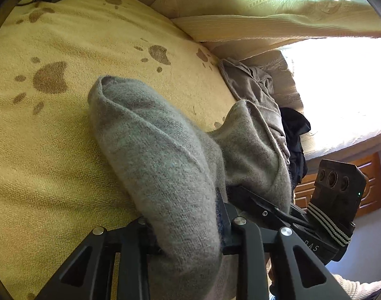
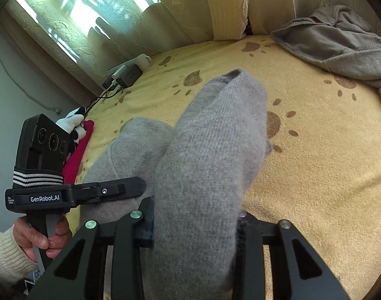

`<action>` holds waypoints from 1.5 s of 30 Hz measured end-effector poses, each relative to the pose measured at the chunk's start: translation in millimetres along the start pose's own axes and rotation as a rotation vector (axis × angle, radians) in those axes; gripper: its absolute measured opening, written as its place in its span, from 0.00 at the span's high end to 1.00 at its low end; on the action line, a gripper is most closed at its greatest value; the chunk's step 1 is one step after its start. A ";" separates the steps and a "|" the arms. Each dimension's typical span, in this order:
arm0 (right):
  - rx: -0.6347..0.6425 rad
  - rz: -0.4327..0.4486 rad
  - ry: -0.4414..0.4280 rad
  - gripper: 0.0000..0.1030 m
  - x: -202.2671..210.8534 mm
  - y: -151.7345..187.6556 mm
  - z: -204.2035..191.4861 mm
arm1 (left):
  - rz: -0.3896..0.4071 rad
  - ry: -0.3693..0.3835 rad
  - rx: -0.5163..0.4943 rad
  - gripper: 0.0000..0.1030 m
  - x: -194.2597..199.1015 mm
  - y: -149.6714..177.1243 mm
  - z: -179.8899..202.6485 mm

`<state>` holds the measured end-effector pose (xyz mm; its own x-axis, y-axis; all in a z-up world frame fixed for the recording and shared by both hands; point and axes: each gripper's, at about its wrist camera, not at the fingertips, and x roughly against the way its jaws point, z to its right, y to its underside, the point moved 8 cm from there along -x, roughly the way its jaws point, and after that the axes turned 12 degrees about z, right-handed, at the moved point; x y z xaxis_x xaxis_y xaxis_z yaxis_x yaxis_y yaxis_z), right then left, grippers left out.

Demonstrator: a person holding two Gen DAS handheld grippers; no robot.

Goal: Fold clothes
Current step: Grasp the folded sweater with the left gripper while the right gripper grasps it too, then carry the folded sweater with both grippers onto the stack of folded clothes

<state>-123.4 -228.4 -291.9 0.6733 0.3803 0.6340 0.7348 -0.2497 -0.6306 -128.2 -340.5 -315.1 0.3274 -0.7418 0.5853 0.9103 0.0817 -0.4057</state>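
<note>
A grey knit garment (image 1: 160, 155) hangs bunched between both grippers above a yellow paw-print blanket (image 1: 52, 137). My left gripper (image 1: 190, 230) is shut on one part of it, the fabric draped over its fingers. My right gripper (image 2: 195, 227) is shut on another part of the same grey garment (image 2: 210, 150). The right gripper also shows at the right of the left wrist view (image 1: 278, 207), gripping the cloth. The left gripper shows at the left of the right wrist view (image 2: 130, 190), held by a hand.
A second grey-brown garment (image 2: 335, 40) lies crumpled at the blanket's far right, with dark clothing (image 1: 294, 135) beside it. A black charger with cables (image 2: 125, 77), a red cloth (image 2: 77, 150) and a plush toy (image 2: 72, 122) lie at the blanket's (image 2: 315, 162) edge. Curtains (image 2: 90, 17) hang behind.
</note>
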 end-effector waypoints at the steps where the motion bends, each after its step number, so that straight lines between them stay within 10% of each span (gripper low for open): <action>1: 0.006 0.006 -0.006 0.63 3.1 -1.3 -2.7 | 0.012 -0.002 -0.013 0.71 4.4 -0.4 3.9; 10: 0.028 0.097 -0.077 0.64 54.2 -19.2 -33.7 | 0.147 0.018 -0.032 0.72 65.9 -6.0 46.4; 18: 0.115 0.169 -0.279 0.64 91.9 -38.8 -126.5 | 0.356 -0.064 -0.062 0.71 196.3 -14.2 61.4; 32: 0.216 0.135 -0.569 0.64 26.8 -22.6 -392.6 | 0.526 -0.209 -0.066 0.71 430.7 -76.5 -69.1; 38: 0.181 0.137 -0.493 0.63 -44.1 -25.0 -443.3 | 0.476 -0.250 -0.062 0.71 439.6 -128.0 -156.5; 45: 0.146 0.096 -0.221 0.60 -130.5 -15.1 -411.7 | 0.298 -0.321 -0.086 0.71 368.3 -143.0 -235.1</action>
<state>-188.9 -640.9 -180.8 0.6935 0.5502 0.4651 0.6382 -0.1696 -0.7510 -197.3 -781.9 -206.6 0.6465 -0.4492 0.6167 0.7445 0.1950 -0.6385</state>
